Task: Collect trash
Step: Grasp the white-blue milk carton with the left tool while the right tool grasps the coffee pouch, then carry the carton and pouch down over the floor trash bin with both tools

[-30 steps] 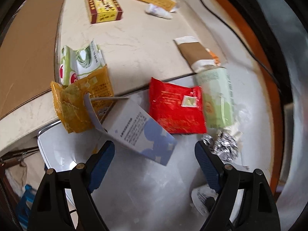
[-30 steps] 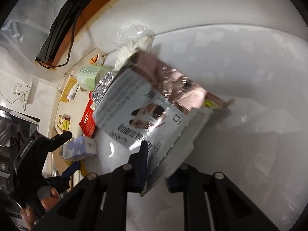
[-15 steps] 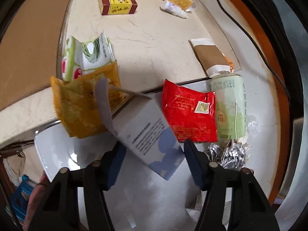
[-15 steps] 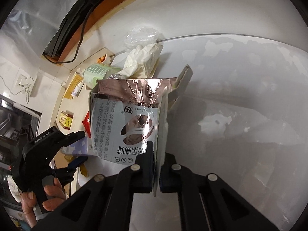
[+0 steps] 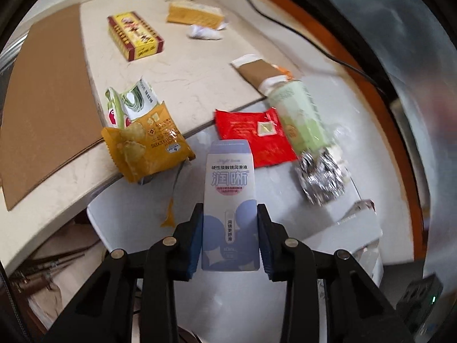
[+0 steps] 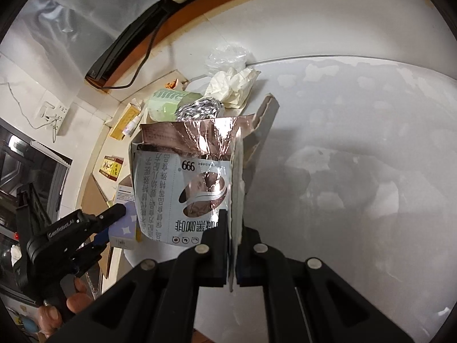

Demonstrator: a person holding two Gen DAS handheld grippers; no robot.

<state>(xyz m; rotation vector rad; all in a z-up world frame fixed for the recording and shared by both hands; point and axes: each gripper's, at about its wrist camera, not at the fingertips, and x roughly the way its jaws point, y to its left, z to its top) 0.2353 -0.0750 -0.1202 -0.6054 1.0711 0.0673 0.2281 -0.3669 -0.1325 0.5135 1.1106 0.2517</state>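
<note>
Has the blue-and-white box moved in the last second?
Yes. The box was lying by the red packet; now it is upright, clamped in the left gripper.

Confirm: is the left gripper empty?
No: the left gripper is shut on the blue-and-white box, one finger pressed against each side.

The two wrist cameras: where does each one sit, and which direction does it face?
Left wrist: sits on the left gripper, looking along jaws shut on the blue-white box, toward the counter with wrappers.
Right wrist: sits on the right gripper, jaws shut on the coffee box, facing the white tabletop.
Shared: blue-white box, foil ball, green cup.
</note>
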